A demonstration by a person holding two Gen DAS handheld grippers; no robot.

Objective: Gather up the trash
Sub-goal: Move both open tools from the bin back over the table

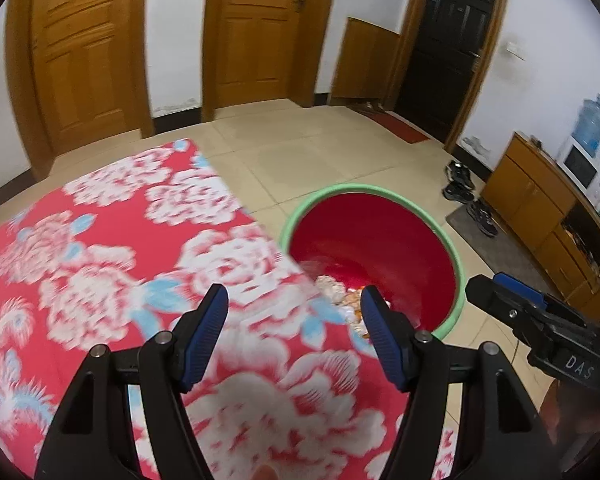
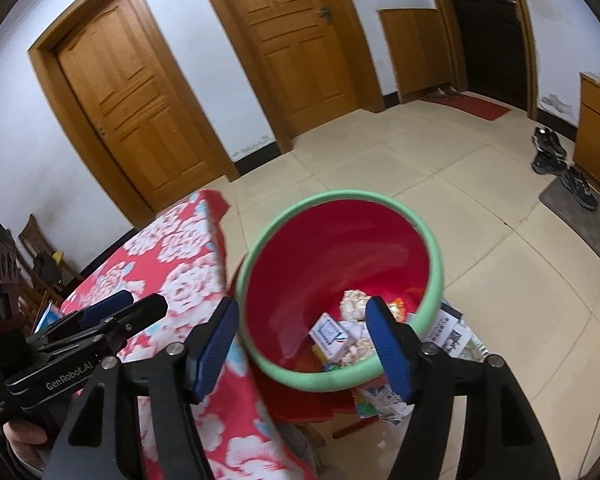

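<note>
A red bucket with a green rim [image 1: 380, 194] [image 2: 340, 196] stands on the floor beside the table. Trash lies at its bottom: crumpled paper [image 2: 354, 300], a small white-and-blue box [image 2: 329, 332] and orange scraps [image 1: 352, 300]. My left gripper [image 1: 294, 304] is open and empty above the table's right edge, next to the bucket. My right gripper [image 2: 300, 316] is open and empty above the bucket's near rim. Each gripper shows in the other's view: the right one at the right in the left wrist view [image 1: 476, 286], the left one at the left in the right wrist view [image 2: 148, 306].
The table wears a red cloth with white flowers [image 1: 112, 248] [image 2: 172, 276]. Printed papers [image 2: 452, 328] lie under the bucket's right side. Shoes [image 1: 460, 184] and a grey mat [image 1: 496, 248] lie by a wooden cabinet [image 1: 540, 200]. Three doors line the far wall.
</note>
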